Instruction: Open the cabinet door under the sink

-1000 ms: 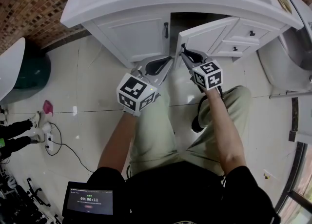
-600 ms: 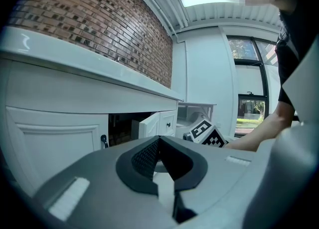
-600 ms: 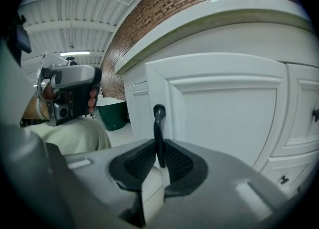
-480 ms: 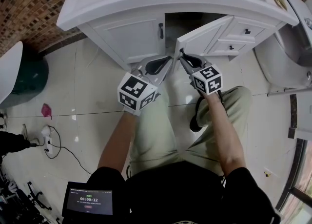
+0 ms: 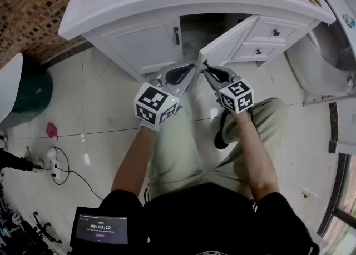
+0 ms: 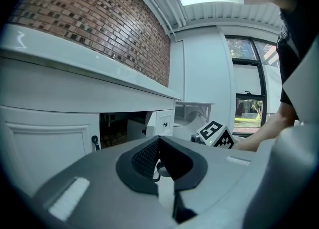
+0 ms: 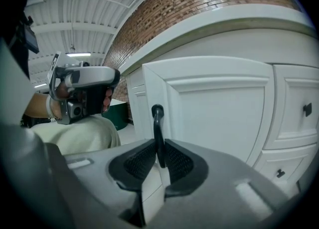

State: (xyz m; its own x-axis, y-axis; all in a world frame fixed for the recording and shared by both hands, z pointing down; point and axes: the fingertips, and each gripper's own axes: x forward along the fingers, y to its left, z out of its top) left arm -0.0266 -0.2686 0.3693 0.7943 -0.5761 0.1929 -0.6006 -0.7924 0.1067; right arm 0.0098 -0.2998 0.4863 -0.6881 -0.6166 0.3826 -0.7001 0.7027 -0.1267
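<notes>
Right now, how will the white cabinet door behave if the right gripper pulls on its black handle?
The white panelled cabinet door looks rigid and already stands ajar, so it should probably swing rather than flex. The slim black handle looks smooth; the jaws of the right gripper, shut on it, might slide along it.

Cabinet opening [image 5: 194,29] free between shut left door [image 5: 146,41] and part-open right door [image 5: 229,41]; left gripper [image 5: 192,69] close in front.

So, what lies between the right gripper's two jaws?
The cabinet door's black handle, clamped by the right gripper; the right gripper view shows it.
</notes>
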